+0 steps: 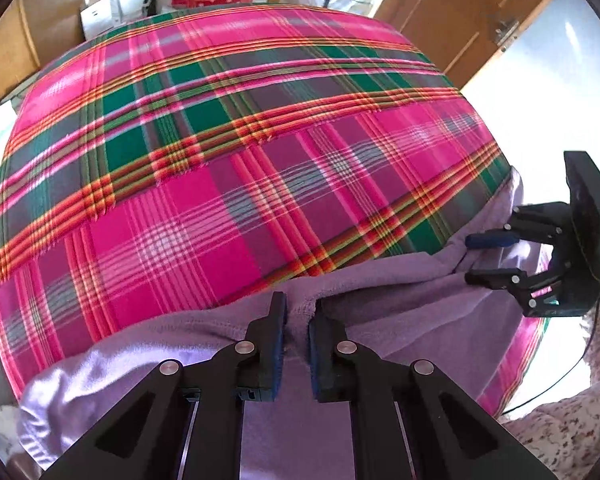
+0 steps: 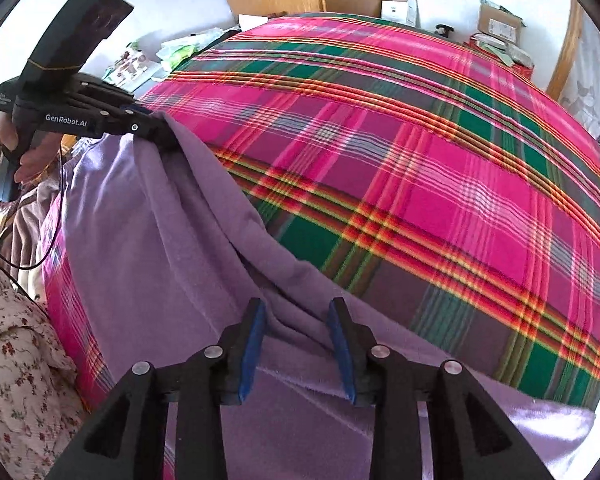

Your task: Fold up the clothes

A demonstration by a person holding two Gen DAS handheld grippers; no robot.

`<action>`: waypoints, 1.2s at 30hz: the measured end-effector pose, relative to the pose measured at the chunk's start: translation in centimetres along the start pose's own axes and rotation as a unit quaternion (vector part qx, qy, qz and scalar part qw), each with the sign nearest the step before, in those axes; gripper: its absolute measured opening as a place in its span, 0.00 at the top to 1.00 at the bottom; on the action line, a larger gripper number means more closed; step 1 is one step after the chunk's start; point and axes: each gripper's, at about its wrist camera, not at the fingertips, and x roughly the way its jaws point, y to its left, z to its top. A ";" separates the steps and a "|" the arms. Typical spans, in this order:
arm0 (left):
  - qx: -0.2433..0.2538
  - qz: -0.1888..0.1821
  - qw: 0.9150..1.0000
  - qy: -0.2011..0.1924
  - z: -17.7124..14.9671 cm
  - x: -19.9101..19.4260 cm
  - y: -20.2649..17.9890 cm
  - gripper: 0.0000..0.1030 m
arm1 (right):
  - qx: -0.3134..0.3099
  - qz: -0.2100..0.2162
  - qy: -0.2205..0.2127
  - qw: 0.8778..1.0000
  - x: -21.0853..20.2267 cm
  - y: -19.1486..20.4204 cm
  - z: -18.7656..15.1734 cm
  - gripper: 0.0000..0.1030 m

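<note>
A purple garment (image 1: 380,292) lies along the near edge of a bed covered with a pink and green plaid blanket (image 1: 220,160). My left gripper (image 1: 298,310) is shut on a raised fold of the garment, with purple cloth pinched between its blue pads. In the right wrist view the left gripper (image 2: 166,136) holds a top edge of the garment (image 2: 160,240) lifted at the upper left. My right gripper (image 2: 296,308) stands open over the garment, with loose folds between its fingers and the pads apart. It also shows open in the left wrist view, right gripper (image 1: 469,259).
The plaid blanket (image 2: 420,160) fills most of the bed. A floral sleeve (image 2: 16,340) and a black cable (image 2: 52,240) sit at the left. Cardboard boxes (image 2: 498,24) and a wooden door (image 1: 452,12) stand beyond the bed's far side.
</note>
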 end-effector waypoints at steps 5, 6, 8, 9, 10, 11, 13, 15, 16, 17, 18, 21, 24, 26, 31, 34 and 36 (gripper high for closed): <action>-0.013 -0.005 1.000 -0.003 -0.4 0.1 0.3 0.90 | 0.025 -0.008 -0.005 1.000 -0.7 -0.6 -0.1 0.67; -0.016 -0.006 1.000 -0.005 -0.5 0.1 0.4 0.90 | 0.029 -0.012 -0.010 0.999 -0.9 -0.8 0.0 0.67; -0.017 -0.005 1.000 -0.006 -0.7 0.0 0.4 0.90 | 0.033 -0.025 -0.044 0.998 -2.3 -1.2 0.7 0.67; -0.020 -0.006 1.000 -0.007 -0.8 -0.1 0.4 0.90 | 0.034 -0.022 -0.051 0.998 -2.5 -1.4 1.0 0.67; -0.024 -0.007 1.000 -0.008 -0.9 -0.2 0.5 0.90 | 0.034 -0.018 -0.057 0.998 -2.6 -1.6 1.4 0.67; -0.026 -0.007 1.000 -0.010 -0.9 -0.3 0.5 0.90 | 0.033 -0.014 -0.061 0.997 -2.7 -1.8 1.7 0.67; -0.029 -0.007 0.999 -0.014 -0.9 -0.5 0.5 0.90 | 0.015 -0.011 -0.034 0.999 -1.2 -1.5 2.1 0.67; -0.031 -0.008 0.999 -0.017 -0.8 -0.5 0.4 0.90 | -0.003 0.000 -0.012 1.000 0.1 -1.0 2.2 0.67; -0.031 -0.008 0.999 -0.018 -0.8 -0.6 0.4 0.90 | -0.009 0.004 -0.008 1.000 0.4 -0.7 2.2 0.67; -0.031 -0.007 0.999 -0.019 -0.8 -0.6 0.5 0.90 | -0.017 0.005 -0.007 1.000 0.5 -0.3 2.0 0.67; -0.032 -0.007 0.999 -0.021 -0.7 -0.7 0.5 0.90 | -0.025 0.004 -0.006 1.000 0.6 0.1 1.9 0.67; -0.034 -0.007 0.999 -0.024 -0.5 -0.8 0.5 0.90 | -0.026 -0.006 -0.009 1.000 0.6 0.0 2.1 0.67; -0.032 -0.003 0.999 -0.032 -0.1 -1.1 0.4 0.90 | -0.016 -0.021 -0.012 1.000 1.2 -0.5 2.5 0.95; -0.033 -0.003 0.999 -0.033 0.1 -1.2 0.5 0.90 | -0.016 -0.026 -0.019 0.999 1.3 -0.8 2.8 0.96; -0.023 0.012 0.999 -0.036 1.5 -0.6 0.5 0.90 | 0.004 -0.036 -0.039 0.999 1.2 -1.8 3.6 0.96; -0.032 0.013 0.999 -0.030 2.8 0.5 1.2 0.91 | 0.013 -0.037 -0.034 0.999 2.1 -2.2 3.9 0.96; -0.039 0.015 0.999 -0.020 3.5 1.5 1.6 0.91 | 0.022 -0.034 -0.032 0.999 2.8 -2.6 4.1 0.96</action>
